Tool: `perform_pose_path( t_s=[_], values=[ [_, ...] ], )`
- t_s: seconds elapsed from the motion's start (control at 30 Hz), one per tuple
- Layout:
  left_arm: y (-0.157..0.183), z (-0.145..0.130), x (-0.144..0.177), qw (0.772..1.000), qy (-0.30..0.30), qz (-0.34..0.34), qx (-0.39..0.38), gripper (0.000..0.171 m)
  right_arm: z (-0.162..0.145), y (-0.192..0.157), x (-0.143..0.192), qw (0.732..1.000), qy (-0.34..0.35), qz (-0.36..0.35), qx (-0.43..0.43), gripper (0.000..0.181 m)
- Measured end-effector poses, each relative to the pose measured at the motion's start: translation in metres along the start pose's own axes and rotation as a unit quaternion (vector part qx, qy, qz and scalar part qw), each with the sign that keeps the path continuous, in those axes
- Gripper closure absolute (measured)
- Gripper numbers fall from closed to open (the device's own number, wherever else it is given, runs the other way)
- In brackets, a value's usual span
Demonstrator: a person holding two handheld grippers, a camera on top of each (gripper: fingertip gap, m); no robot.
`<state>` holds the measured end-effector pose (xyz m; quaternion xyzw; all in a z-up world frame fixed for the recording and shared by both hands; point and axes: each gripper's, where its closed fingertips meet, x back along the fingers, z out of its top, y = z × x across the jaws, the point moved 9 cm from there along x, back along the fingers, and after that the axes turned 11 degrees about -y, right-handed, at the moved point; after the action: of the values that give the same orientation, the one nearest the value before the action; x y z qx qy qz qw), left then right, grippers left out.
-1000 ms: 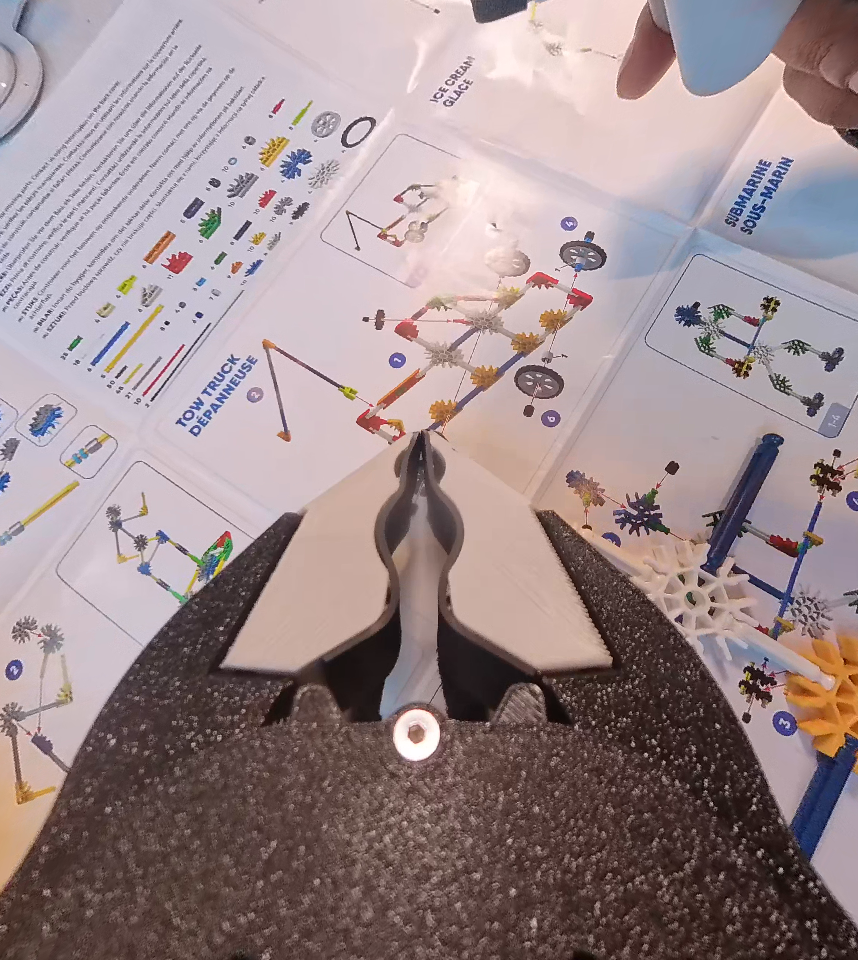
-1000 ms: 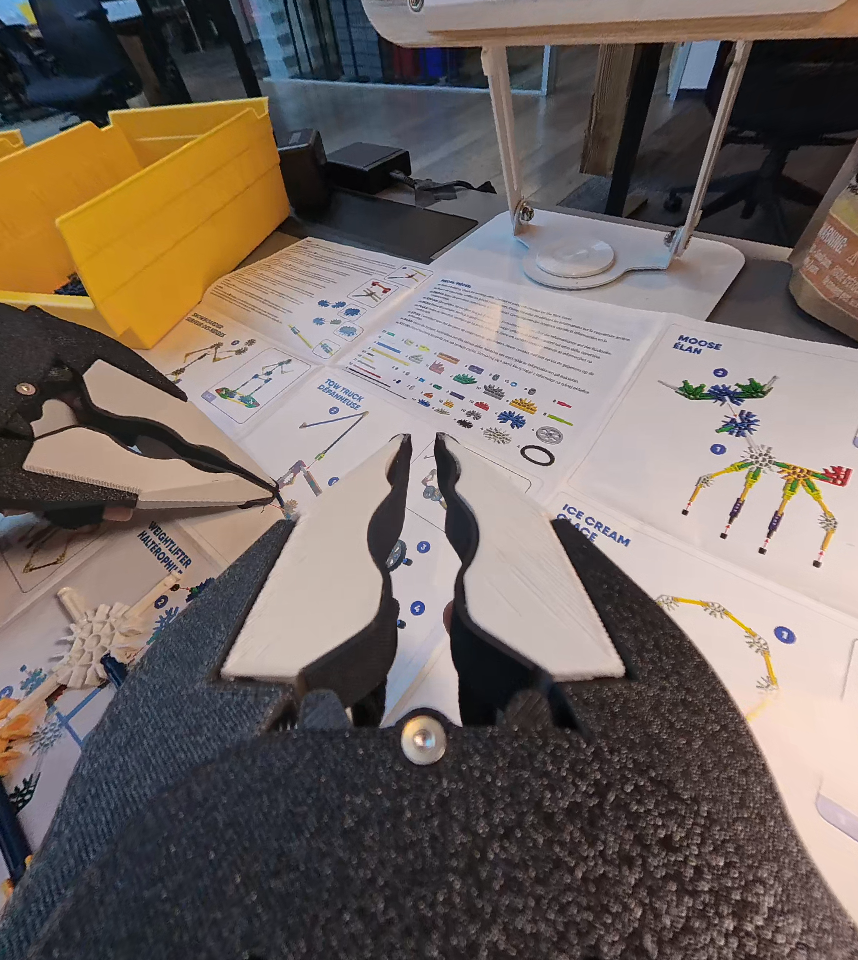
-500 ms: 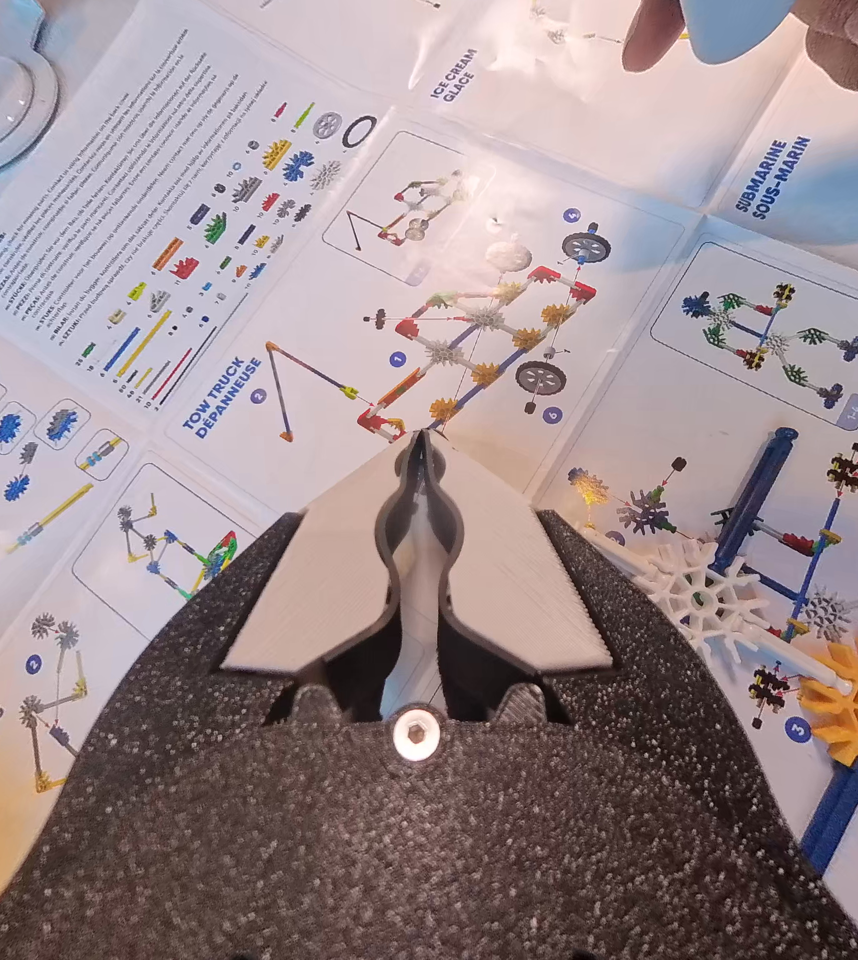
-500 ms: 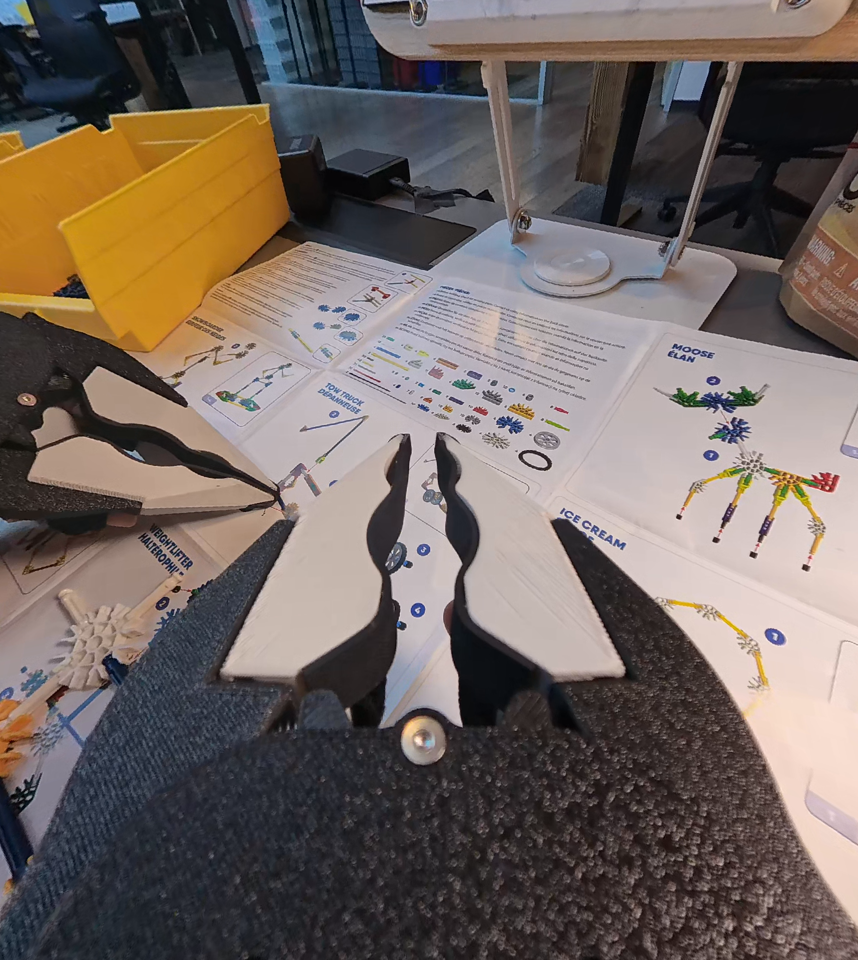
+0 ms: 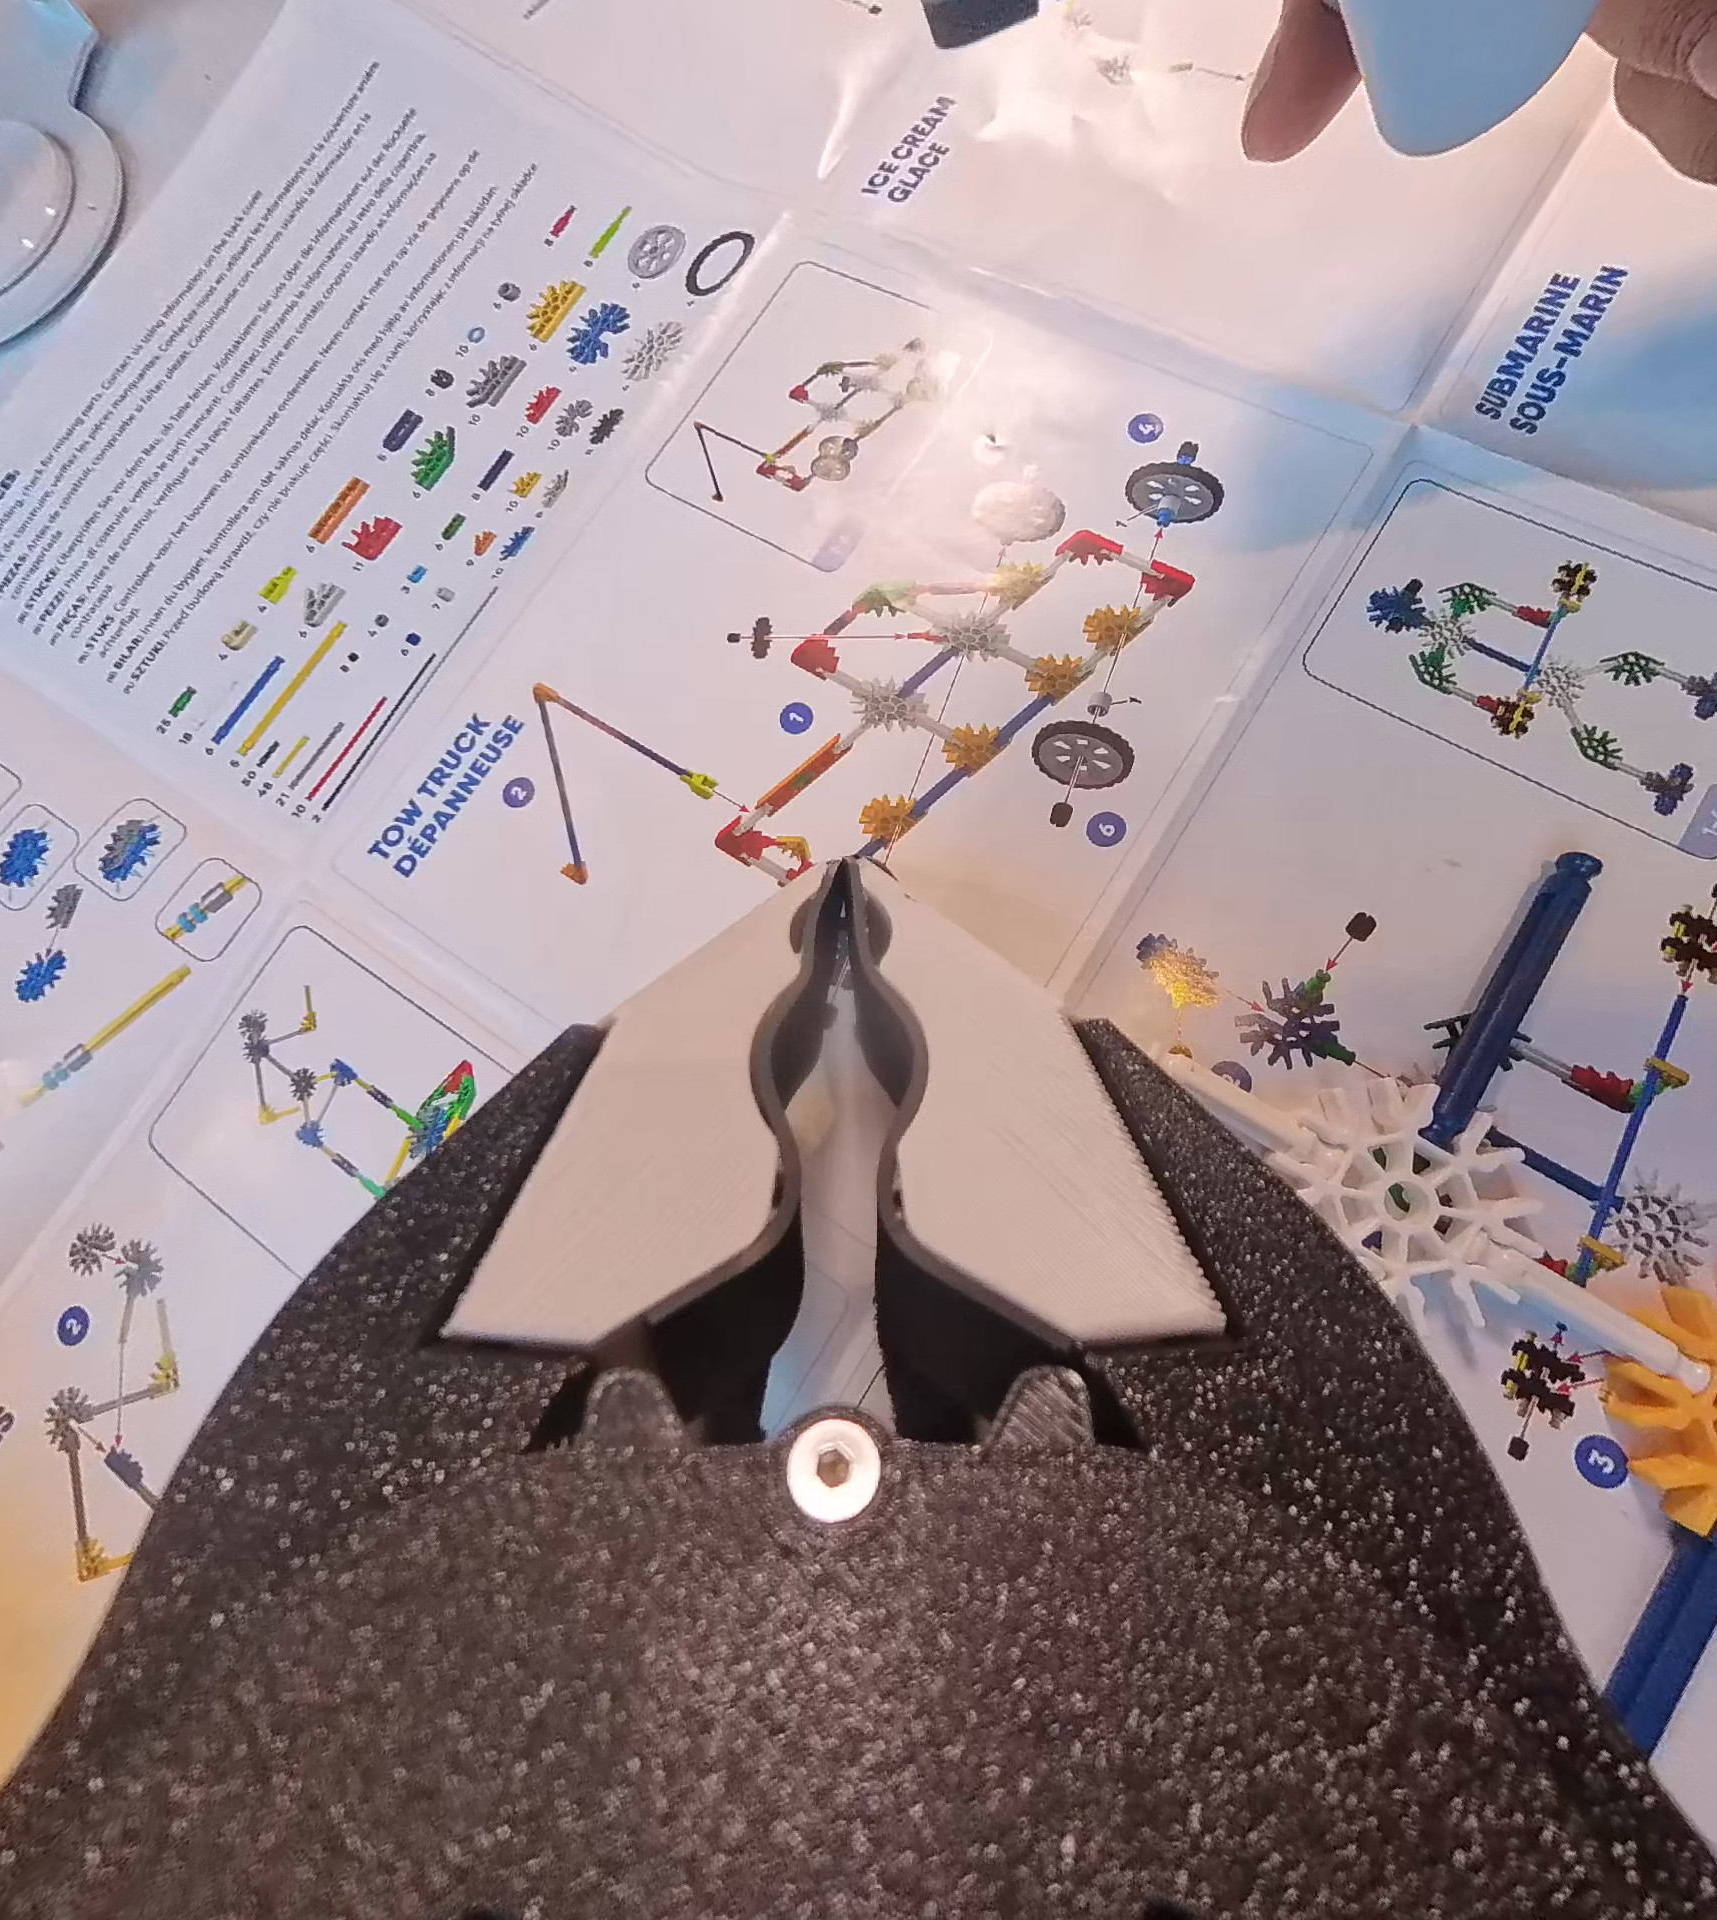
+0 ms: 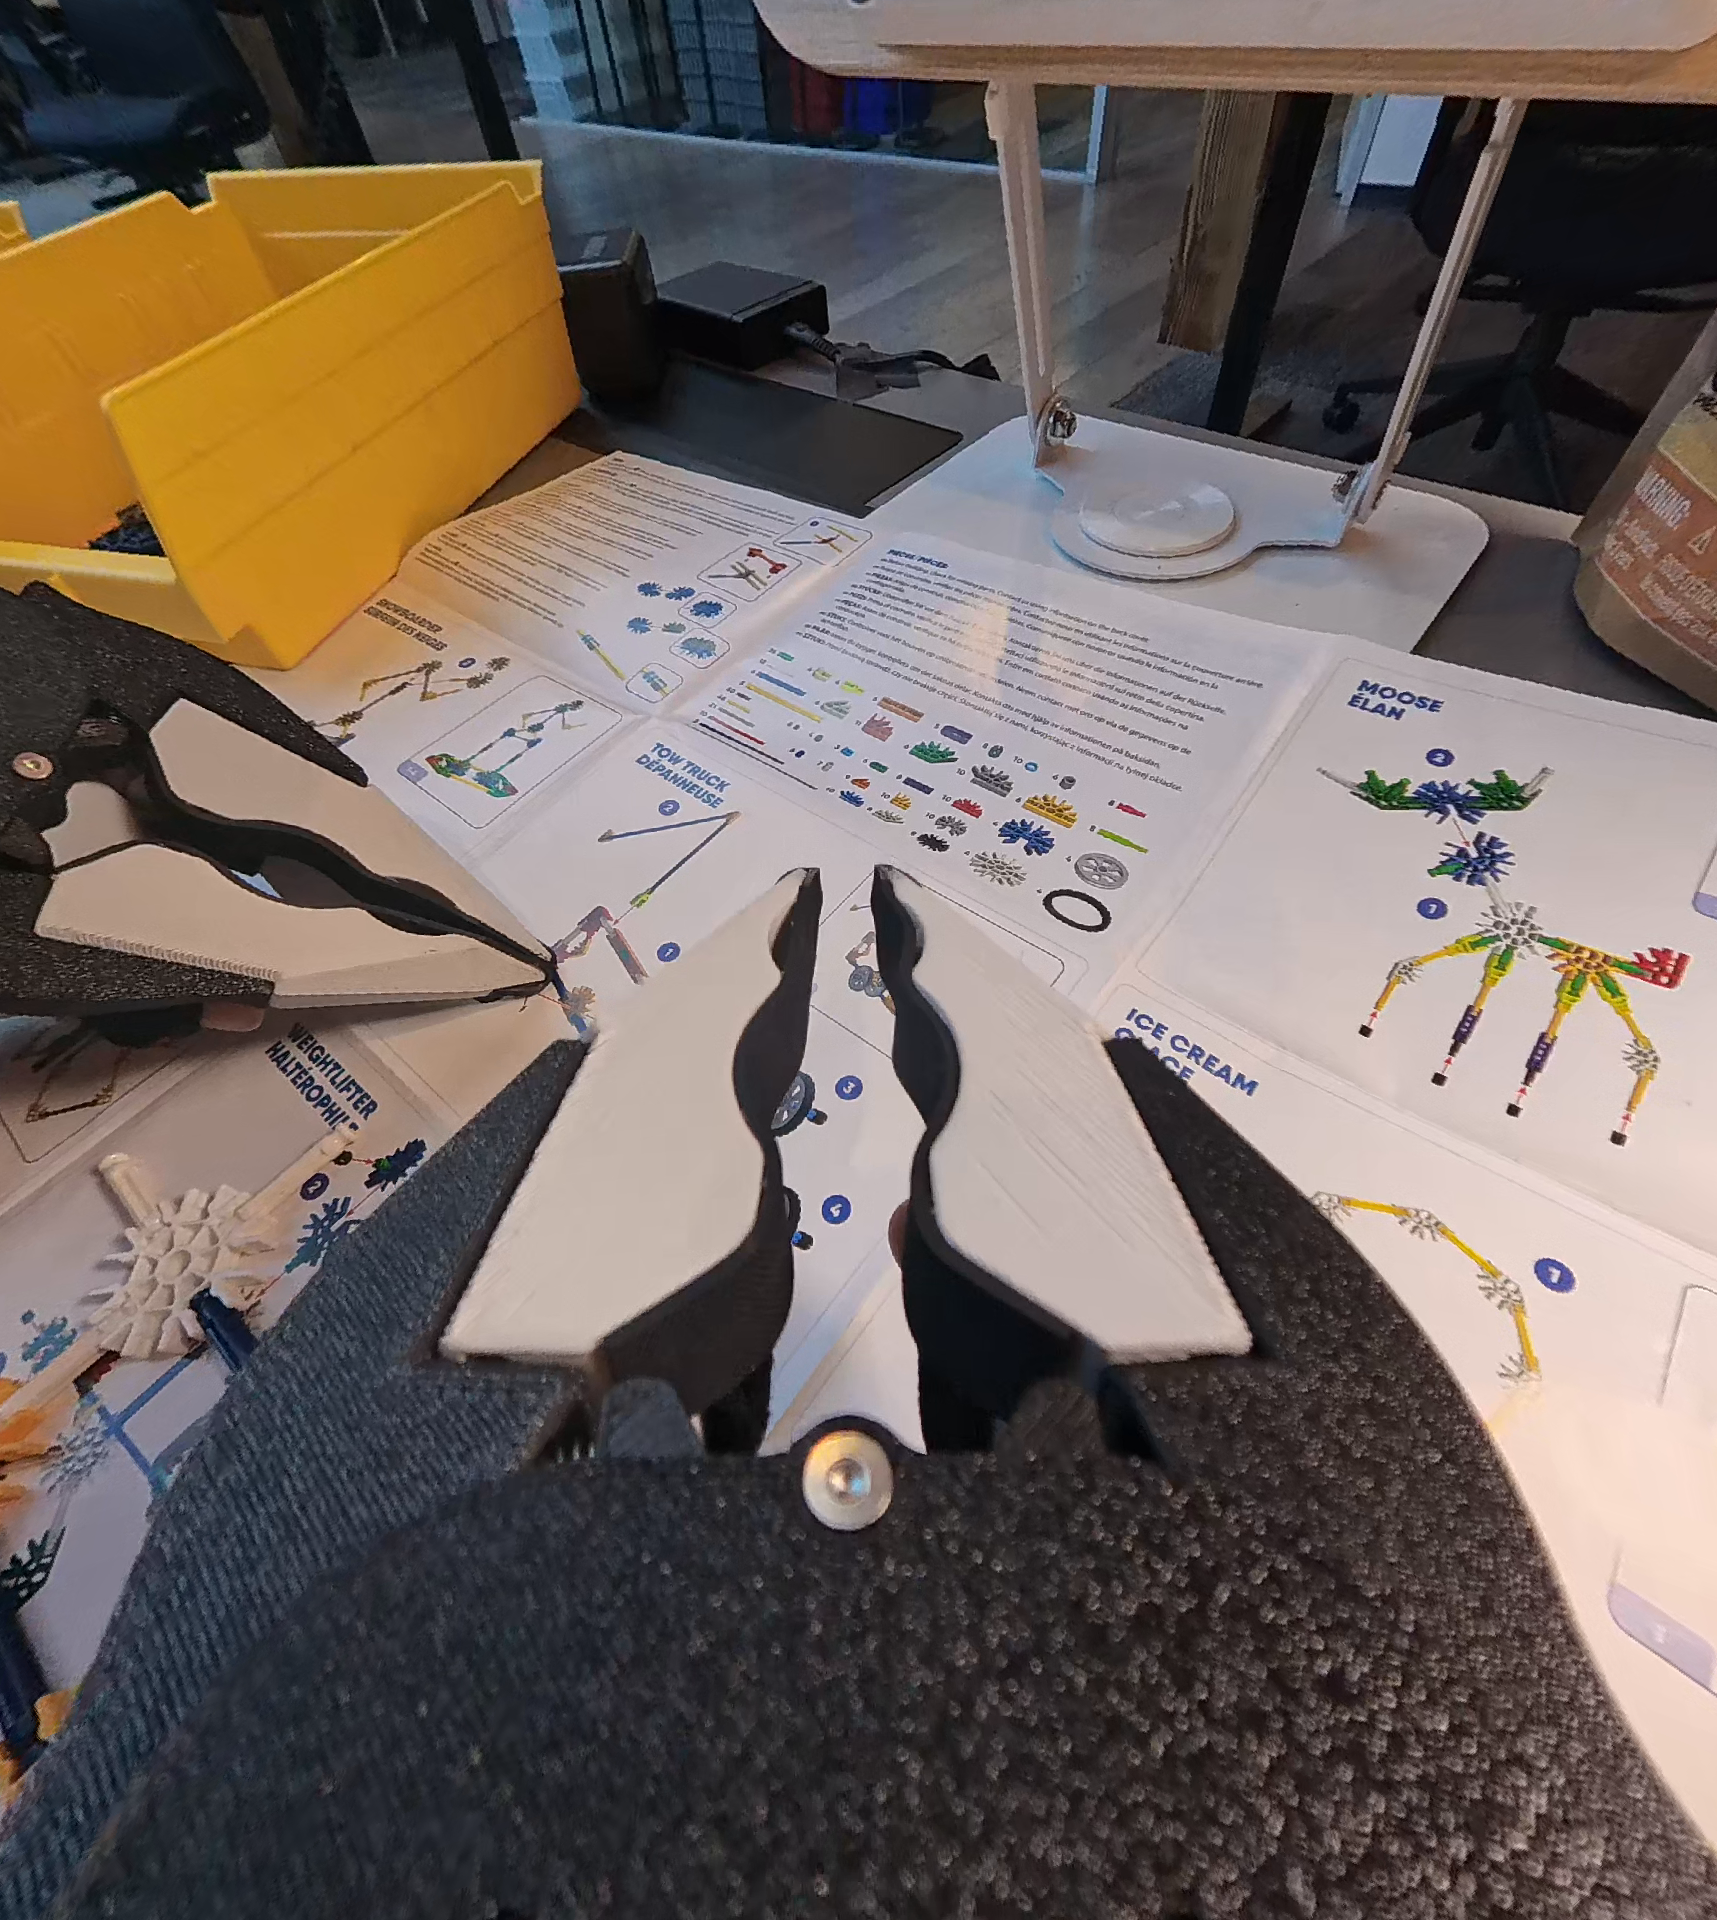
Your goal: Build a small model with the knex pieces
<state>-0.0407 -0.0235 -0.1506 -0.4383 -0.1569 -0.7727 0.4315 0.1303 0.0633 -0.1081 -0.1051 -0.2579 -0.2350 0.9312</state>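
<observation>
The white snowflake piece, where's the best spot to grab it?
Probably by the white rod sticking out of the snowflake, coming from above with jaws across it. The snowflake lies flat on the sheet, so its thin rim is hard to pinch; the rod gives two clear sides.

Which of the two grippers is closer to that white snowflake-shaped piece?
Left. The left gripper hangs just beyond the white snowflake piece, tips shut. The right gripper is farther over, above the instruction sheet.
</observation>
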Motion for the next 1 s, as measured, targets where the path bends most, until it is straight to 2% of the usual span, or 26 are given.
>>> perform_pose_path(
  t_s=[0.63,0.8,1.0],
  values=[
    [-0.001,0.000,0.000,1.000,0.001,-0.007,0.004,0.171,-0.002,0.000,-0.003,1.000,-0.006,0.002,0.001,0.172],
    [-0.024,-0.006,0.024,0.993,0.054,-0.044,0.093,0.171,-0.002,0.003,-0.001,1.000,-0.003,-0.001,-0.003,0.172],
    [-0.042,-0.025,0.033,0.992,0.048,-0.015,0.115,0.171,-0.003,0.003,-0.003,1.000,-0.005,0.003,-0.004,0.171]
  ],
)
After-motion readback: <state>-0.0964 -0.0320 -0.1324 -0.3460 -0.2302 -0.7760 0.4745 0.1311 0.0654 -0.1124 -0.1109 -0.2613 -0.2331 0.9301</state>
